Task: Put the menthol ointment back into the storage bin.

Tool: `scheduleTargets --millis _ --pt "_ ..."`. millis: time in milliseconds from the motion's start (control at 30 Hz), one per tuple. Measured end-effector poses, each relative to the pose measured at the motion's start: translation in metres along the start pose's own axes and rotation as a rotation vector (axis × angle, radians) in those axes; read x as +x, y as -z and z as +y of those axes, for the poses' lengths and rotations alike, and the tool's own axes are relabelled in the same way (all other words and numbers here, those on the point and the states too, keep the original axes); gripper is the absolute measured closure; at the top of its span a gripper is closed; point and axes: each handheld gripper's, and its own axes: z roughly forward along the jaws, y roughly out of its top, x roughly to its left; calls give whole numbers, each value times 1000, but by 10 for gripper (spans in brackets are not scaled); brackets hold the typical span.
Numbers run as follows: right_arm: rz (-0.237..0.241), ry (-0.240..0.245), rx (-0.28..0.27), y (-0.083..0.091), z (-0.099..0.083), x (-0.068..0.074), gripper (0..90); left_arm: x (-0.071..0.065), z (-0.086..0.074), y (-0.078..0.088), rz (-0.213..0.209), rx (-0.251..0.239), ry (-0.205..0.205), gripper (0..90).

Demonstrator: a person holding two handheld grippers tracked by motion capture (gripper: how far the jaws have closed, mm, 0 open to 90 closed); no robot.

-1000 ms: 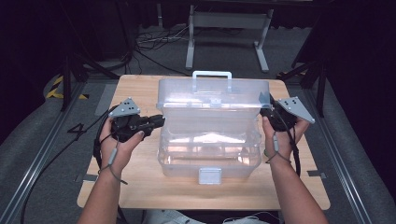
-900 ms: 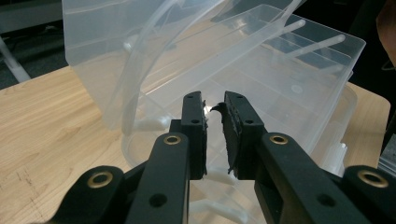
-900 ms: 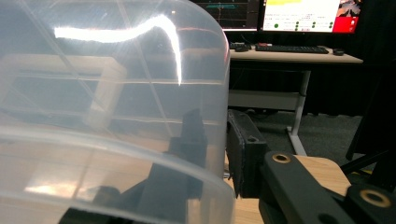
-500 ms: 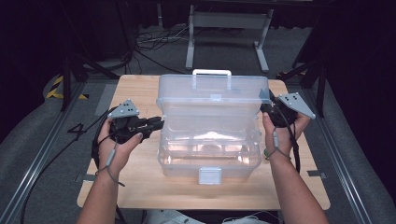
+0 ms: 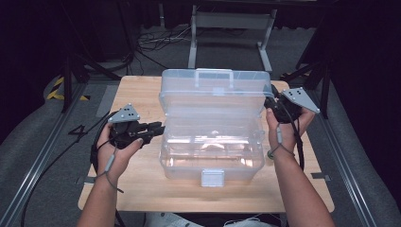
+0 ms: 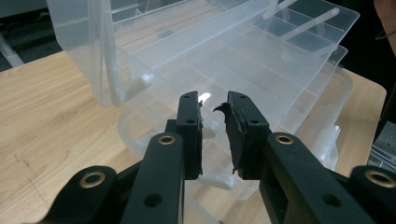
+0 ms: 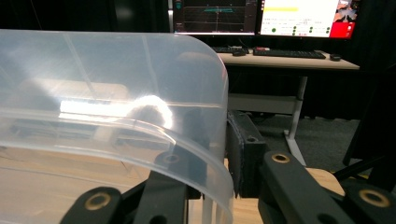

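So you've got a wooden table in front of you, and the big thing on it is a clear plastic organizer box sitting about in the middle, latch tab facing you. Its lid is swung up and tilted back toward the far edge, with the carry handle on top. In the left gripper view you can see straight into it: divided tray compartments stacked in tiers above the tub.

Your right hand is at the box's far right corner, up by the lid. The right gripper has the lid's rounded edge between its jaws. In the right gripper view one jaw sits behind the clear plastic and the other is outside it, right against the wall, so it looks clamped on the lid.

Your left hand is on the left side of the box, lower down. The left gripper points at the box's left wall, tips just beside it. In the left gripper view its jaws stand narrowly apart with nothing pinched between them, and the box's side and a small white hinge arm are right past the tips.

Behind the table, the right gripper view catches a desk with monitors and a keyboard.
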Motion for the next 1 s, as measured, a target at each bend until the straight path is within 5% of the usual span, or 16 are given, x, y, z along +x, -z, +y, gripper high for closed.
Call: scheduleTargets --millis 600,1000 --pt "-6 2 68 -26 7 -7 837 -13 -18 6 -71 68 -24 736" --pt "7 -16 87 -36 10 -10 833 -14 -41 -13 -197 162 -31 711"
